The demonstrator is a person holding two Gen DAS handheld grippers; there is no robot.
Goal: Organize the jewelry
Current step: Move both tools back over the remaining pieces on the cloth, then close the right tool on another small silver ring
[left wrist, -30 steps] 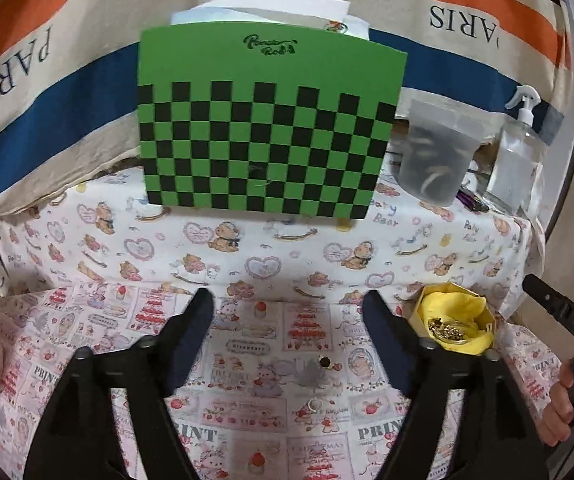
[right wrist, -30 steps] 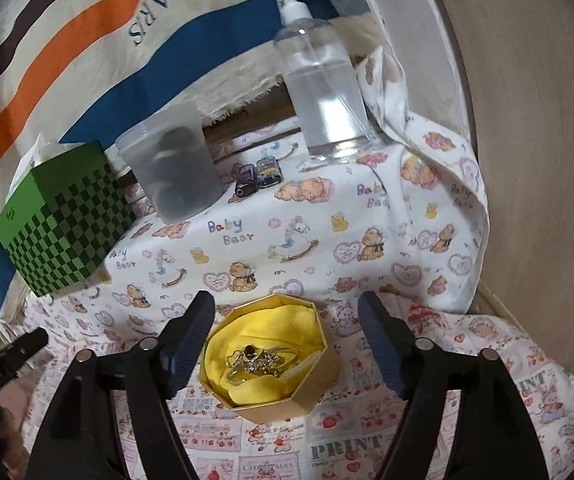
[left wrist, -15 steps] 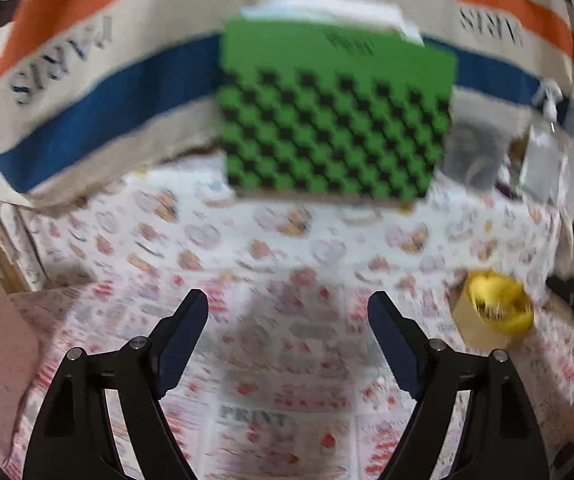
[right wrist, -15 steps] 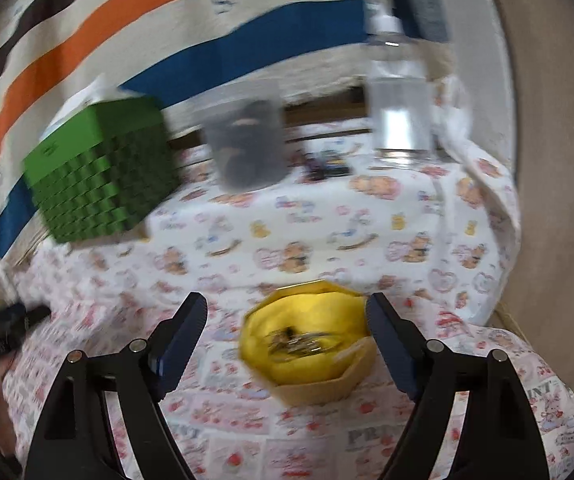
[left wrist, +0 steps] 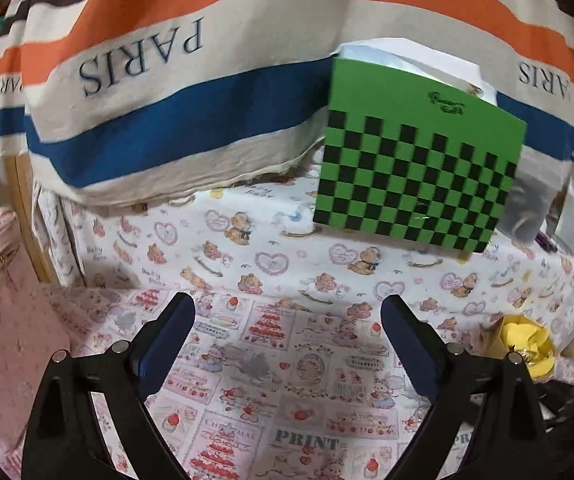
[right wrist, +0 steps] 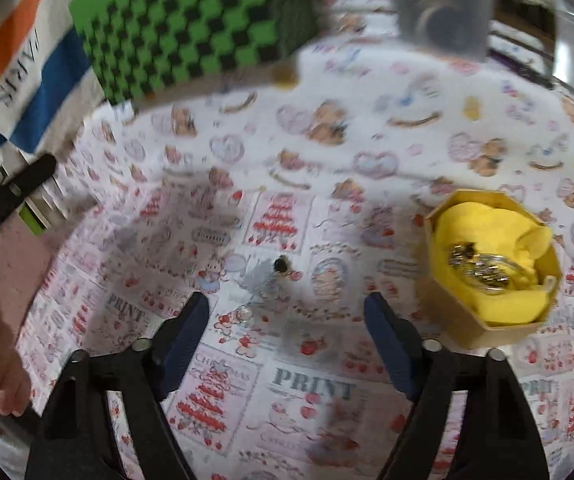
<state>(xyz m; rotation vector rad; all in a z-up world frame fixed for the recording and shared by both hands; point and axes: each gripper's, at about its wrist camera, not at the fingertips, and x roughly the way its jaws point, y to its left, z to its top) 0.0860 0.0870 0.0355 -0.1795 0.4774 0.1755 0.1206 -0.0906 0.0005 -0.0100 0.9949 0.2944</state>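
We work over a printed cloth (right wrist: 311,376) spread across the surface, with a green checkered box (left wrist: 415,176) at the far side. Our right gripper (right wrist: 287,320) has swung off the yellow-lined jewelry box (right wrist: 491,264), which a moment ago sat between its fingers and now sits to the right. It now tips down over a small dark-stoned ring (right wrist: 280,266) lying loose on the cloth just beyond the fingertips. Its jaws have just been closing but remain apart, with nothing between them. Our left gripper (left wrist: 287,340) has slid left, its jaws just opened wider and empty. We judge the ring is next for the box.
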